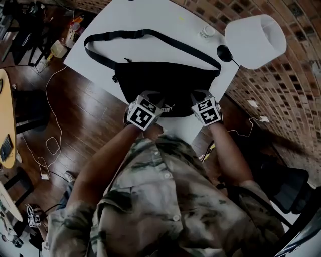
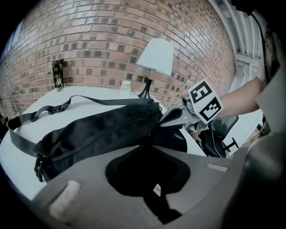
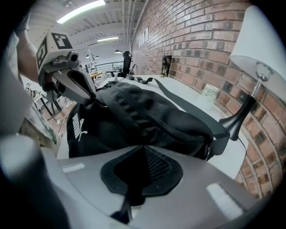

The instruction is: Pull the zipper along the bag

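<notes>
Your left gripper (image 2: 145, 150) and right gripper (image 3: 144, 150) both pinch black cloth at the near edge of the waist bag (image 1: 165, 80) on the white table (image 1: 140, 15); only the head view shows its whole strap (image 1: 125, 32).

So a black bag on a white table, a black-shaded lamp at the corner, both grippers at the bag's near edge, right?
No: the lamp shade is white, as the head view shows. The black bag does lie on the white table, with the left gripper and right gripper at its near edge.
</notes>
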